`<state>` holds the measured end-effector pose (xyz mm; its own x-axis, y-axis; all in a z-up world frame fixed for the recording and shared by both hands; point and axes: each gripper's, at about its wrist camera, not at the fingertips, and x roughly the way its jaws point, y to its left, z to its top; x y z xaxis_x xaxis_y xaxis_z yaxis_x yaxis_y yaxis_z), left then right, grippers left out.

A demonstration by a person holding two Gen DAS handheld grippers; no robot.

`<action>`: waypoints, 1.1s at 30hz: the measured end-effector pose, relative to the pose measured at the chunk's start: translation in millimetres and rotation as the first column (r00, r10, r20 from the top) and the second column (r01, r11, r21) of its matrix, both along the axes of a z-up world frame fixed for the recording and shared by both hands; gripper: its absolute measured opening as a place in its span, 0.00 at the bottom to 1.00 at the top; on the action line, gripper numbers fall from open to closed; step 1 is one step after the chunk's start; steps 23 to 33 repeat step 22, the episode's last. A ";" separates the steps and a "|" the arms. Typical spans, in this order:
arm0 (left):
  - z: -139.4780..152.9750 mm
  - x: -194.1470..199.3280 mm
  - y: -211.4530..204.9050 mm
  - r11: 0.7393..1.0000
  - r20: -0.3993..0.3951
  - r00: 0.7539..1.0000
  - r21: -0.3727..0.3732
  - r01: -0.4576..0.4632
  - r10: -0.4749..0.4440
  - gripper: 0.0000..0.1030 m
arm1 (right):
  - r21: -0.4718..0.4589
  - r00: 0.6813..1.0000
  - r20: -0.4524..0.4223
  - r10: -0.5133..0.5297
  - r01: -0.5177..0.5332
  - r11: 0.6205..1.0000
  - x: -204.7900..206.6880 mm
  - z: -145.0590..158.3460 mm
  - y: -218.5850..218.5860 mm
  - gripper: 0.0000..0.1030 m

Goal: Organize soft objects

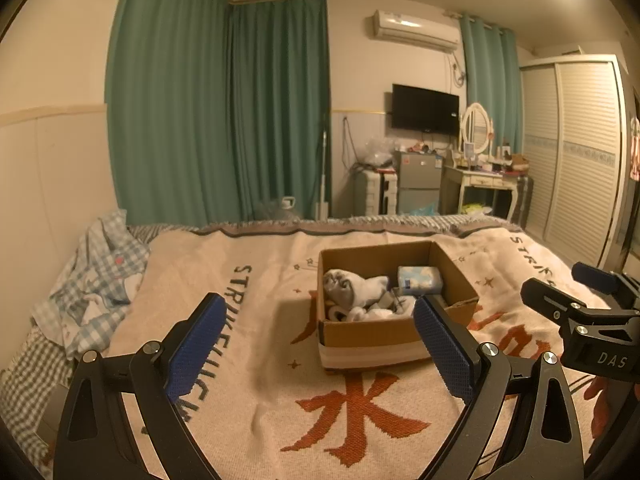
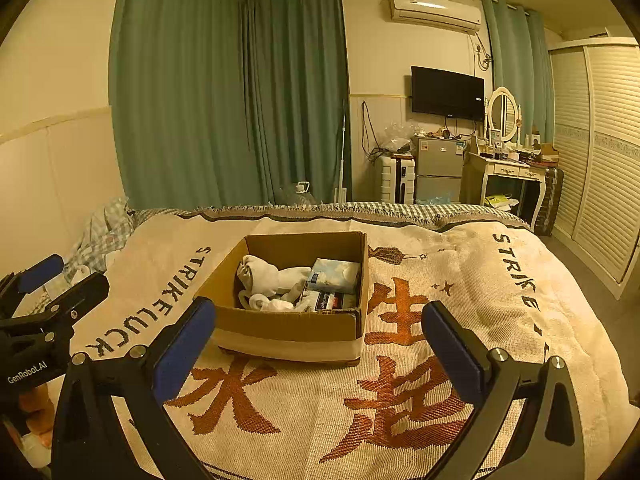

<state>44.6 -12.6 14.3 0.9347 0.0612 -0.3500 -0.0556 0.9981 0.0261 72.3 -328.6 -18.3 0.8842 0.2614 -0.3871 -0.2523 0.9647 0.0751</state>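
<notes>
Cardboard box (image 2: 288,326) holding white rolled socks (image 2: 264,274), tissue pack (image 2: 335,275), both tongs released, empty

Your left tongs (image 1: 320,344) are spread wide, the two blue-padded fingers (image 1: 196,356) far apart with nothing between them, pointing forward and level. Your right tongs (image 2: 318,350) stand the same way, fingers (image 2: 452,356) wide apart and empty. The two sit side by side at the near end, each showing at the other camera's edge, with your fingertips partly visible beneath the left handle.
</notes>
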 end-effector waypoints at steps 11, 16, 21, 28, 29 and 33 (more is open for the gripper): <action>0.3 0.1 -0.1 1.000 0.000 1.000 0.000 0.000 0.000 0.94 | -0.005 1.000 -0.003 -0.002 0.002 1.000 -0.8 -3.5 -1.6 1.00; -0.7 -0.2 -0.4 1.000 0.000 1.000 0.000 0.000 0.000 0.94 | -0.005 1.000 -0.002 -0.003 0.003 1.000 -0.5 -2.9 -0.8 1.00; -0.7 -0.5 -0.5 1.000 -0.001 1.000 -0.001 0.002 -0.002 0.94 | -0.005 1.000 -0.001 -0.003 0.003 1.000 -0.9 -3.5 -1.6 1.00; -1.0 -0.8 -0.1 1.000 0.000 1.000 -0.001 0.002 -0.002 0.94 | -0.005 1.000 -0.001 -0.003 0.003 1.000 -1.4 -4.3 -2.2 1.00; -1.0 -0.8 -0.1 1.000 0.000 1.000 -0.001 0.002 -0.002 0.94 | -0.005 1.000 -0.001 -0.003 0.003 1.000 -1.4 -4.3 -2.2 1.00; -1.0 -0.8 -0.1 1.000 0.000 1.000 -0.001 0.002 -0.002 0.94 | -0.005 1.000 -0.001 -0.003 0.003 1.000 -1.4 -4.3 -2.2 1.00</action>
